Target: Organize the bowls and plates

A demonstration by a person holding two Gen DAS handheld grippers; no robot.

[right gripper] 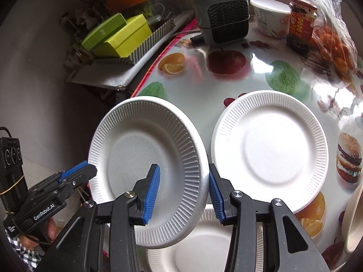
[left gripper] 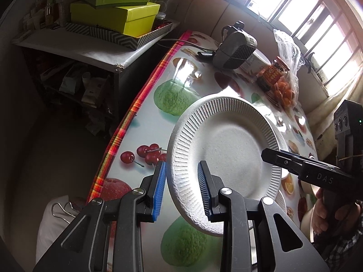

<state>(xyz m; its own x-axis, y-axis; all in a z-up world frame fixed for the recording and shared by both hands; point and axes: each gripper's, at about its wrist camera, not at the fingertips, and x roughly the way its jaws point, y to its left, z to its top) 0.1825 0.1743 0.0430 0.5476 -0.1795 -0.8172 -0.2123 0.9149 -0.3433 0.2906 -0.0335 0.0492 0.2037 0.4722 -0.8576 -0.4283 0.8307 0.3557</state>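
Raised plate [right gripper: 147, 156] hides most of lower plate [right gripper: 192, 249].

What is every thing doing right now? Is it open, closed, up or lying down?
Lifted plate: off the table, tilted.
Left gripper: fingers shut on the lifted plate's rim.
Right gripper: open, fingers either side of its other rim.
Second plate: flat on the table.
Third plate: lying below the lifted one.
Jar: lid on.
Green boxes: closed.
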